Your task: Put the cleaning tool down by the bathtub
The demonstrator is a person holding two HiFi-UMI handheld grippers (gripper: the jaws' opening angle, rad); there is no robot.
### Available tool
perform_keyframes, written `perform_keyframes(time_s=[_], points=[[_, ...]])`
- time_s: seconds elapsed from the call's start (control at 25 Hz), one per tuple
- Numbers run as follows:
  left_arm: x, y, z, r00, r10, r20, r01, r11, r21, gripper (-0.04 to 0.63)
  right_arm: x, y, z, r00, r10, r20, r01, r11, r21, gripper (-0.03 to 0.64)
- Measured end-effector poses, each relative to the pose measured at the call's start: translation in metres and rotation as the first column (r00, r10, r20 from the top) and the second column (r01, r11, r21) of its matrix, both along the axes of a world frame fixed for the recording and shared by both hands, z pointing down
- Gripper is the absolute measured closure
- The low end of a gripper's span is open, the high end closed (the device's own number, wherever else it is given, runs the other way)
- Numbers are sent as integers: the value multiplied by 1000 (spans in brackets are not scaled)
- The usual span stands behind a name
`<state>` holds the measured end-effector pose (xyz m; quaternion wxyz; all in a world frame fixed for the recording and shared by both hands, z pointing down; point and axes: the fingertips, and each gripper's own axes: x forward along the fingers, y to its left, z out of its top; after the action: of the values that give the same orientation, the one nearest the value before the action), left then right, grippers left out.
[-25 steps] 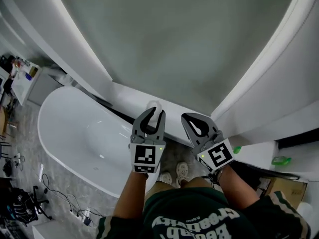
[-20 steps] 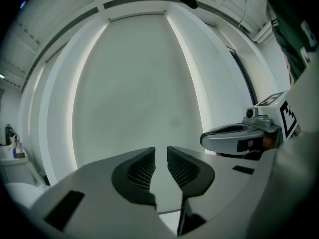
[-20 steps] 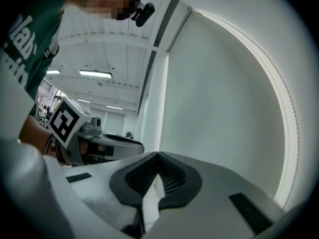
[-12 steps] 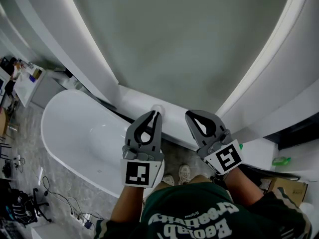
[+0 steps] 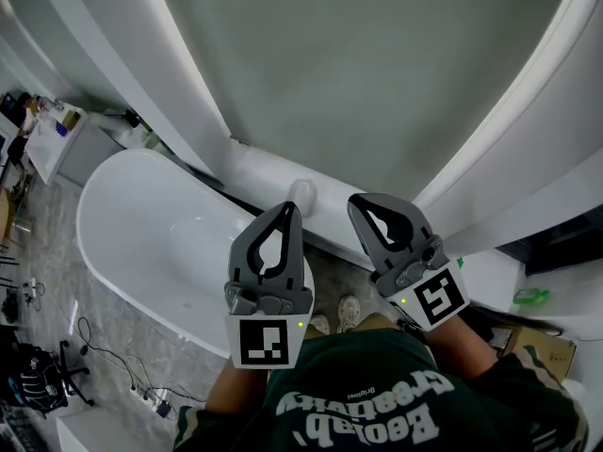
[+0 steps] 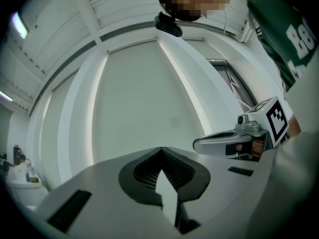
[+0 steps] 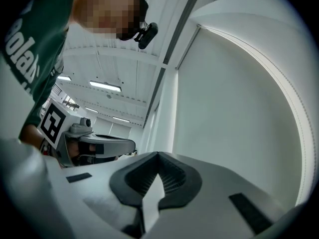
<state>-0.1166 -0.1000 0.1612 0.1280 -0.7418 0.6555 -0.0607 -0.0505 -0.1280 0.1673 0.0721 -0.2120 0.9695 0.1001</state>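
Note:
The white bathtub lies below me at the left, on a grey floor. On the white ledge behind it rests a small whitish rounded thing, which I take for the cleaning tool; no gripper touches it. My left gripper hangs high above the tub's near end; its jaws have just been closing with nothing between them, and the tips now meet. Beside it, my right gripper is shut and empty too, tips together. Each gripper view shows the other gripper side-on.
Curved white wall panels rise ahead. My shoes stand on the floor by the tub. Cables trail at lower left, a cluttered table stands far left, and a counter with a green item and a cardboard box stand at the right.
Both grippers have risen toward the head camera. The left jaws went from partly open to shut, holding nothing. The whitish thing stayed on the ledge.

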Motion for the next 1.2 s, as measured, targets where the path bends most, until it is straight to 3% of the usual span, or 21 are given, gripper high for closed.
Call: perform_keyframes(time_s=[0.28,0.44,0.64,1.2], points=[[-16,22,-11,999,-21,-24,22,999,43,586,-16,25,-13,1000,12,0,-12,998,68,601],[-26,36,-19,999,-29,-28,31,997,71,586,-21,35,-18,999,10,46,-12,999,33,601],[-34,53,-23,997,-23,-68,30,994,103,586,-27,53,-15,999,35,21,-37,997,70,601],[-37,91,-22,998,-3,-60,9,995,96,586,-35,93,-12,998,60,-18,-58,993,102,601]])
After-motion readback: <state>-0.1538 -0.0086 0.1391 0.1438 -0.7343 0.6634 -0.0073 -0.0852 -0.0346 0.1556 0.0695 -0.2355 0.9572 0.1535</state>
